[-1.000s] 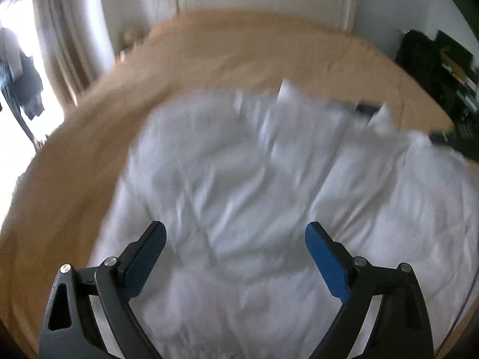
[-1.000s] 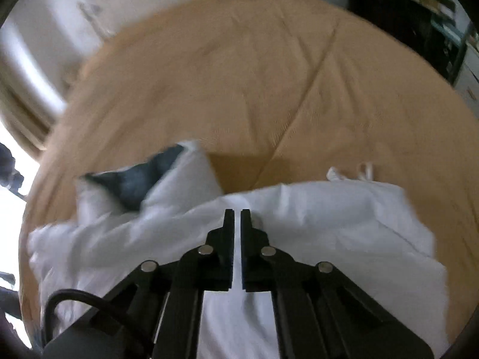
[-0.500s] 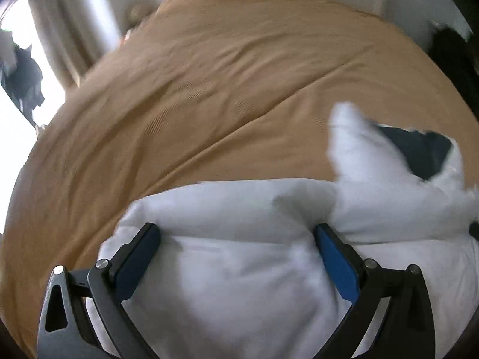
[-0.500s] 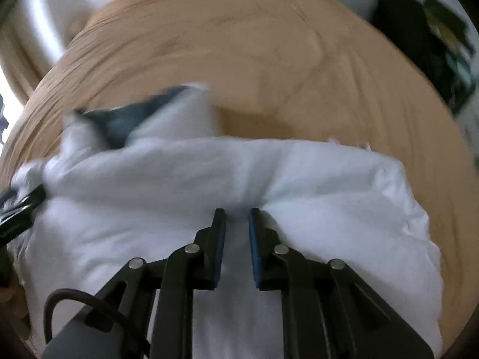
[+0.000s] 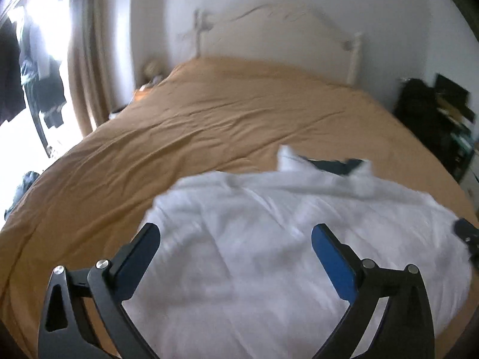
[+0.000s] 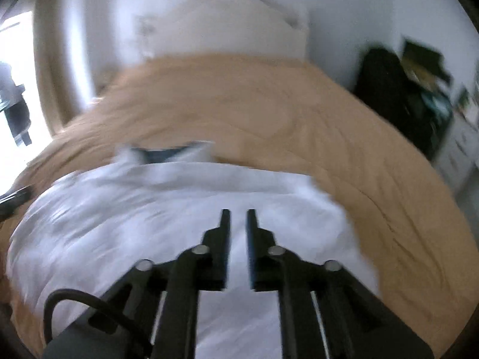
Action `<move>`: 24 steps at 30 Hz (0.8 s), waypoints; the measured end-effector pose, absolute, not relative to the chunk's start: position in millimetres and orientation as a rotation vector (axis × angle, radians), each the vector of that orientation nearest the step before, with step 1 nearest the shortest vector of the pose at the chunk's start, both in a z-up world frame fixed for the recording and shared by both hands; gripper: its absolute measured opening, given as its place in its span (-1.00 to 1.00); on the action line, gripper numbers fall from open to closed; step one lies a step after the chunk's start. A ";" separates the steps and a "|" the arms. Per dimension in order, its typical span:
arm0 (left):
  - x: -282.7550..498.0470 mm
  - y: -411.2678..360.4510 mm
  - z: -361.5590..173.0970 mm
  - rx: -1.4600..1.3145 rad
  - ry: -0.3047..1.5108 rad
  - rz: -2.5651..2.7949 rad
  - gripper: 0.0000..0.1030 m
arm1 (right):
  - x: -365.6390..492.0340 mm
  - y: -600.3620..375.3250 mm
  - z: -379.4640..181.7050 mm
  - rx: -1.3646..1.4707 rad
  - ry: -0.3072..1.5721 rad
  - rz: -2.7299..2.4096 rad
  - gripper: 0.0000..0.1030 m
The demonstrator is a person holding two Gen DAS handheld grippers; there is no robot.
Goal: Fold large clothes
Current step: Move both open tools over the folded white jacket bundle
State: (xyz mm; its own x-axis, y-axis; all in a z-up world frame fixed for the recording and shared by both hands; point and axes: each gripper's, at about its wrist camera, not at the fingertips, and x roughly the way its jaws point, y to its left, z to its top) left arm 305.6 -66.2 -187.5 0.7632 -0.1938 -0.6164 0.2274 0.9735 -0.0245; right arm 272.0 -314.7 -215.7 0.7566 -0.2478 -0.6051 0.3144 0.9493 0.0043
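Observation:
A large white garment (image 5: pixel 269 224) with a dark blue collar lining (image 5: pixel 335 164) lies folded over on the tan bed cover (image 5: pixel 194 119). My left gripper (image 5: pixel 235 239) is wide open and empty, raised over the garment's near left part. My right gripper (image 6: pixel 238 218) hangs over the garment (image 6: pixel 167 209) with its jaws a narrow gap apart and nothing between them. The collar lining shows in the right wrist view (image 6: pixel 161 152) at the garment's far left. The right gripper's tip (image 5: pixel 465 233) shows at the left wrist view's right edge.
A white headboard (image 5: pixel 278 33) stands at the far end of the bed. Dark furniture with clutter (image 5: pixel 434 119) stands to the right. A curtain (image 5: pixel 89 59) and bright window with hanging dark clothes (image 5: pixel 36 74) are at the left.
My right gripper let go of the white fabric and its jaws parted slightly. Both grippers rose and tilted up, so the headboard and wall came into view. The garment stays folded on the bed.

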 end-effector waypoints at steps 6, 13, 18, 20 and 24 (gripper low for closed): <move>302.1 -50.4 -272.8 0.114 0.718 -0.126 0.99 | 251.7 -263.9 -293.6 0.068 0.727 -0.242 -0.48; 313.1 1.6 -282.5 -0.028 0.808 -0.056 1.00 | 229.7 -322.7 -304.2 0.031 0.682 -0.352 -0.56; 316.9 -0.8 -278.6 -0.005 0.806 -0.008 1.00 | 217.1 -354.8 -309.9 0.059 0.691 -0.447 -0.56; 306.5 -4.2 -264.5 0.015 0.779 0.044 0.82 | 217.6 -355.6 -306.2 0.070 0.699 -0.470 -0.56; 272.5 -42.8 -226.1 0.016 0.635 -0.086 0.84 | 206.6 -314.5 -267.4 0.108 0.595 -0.426 -0.55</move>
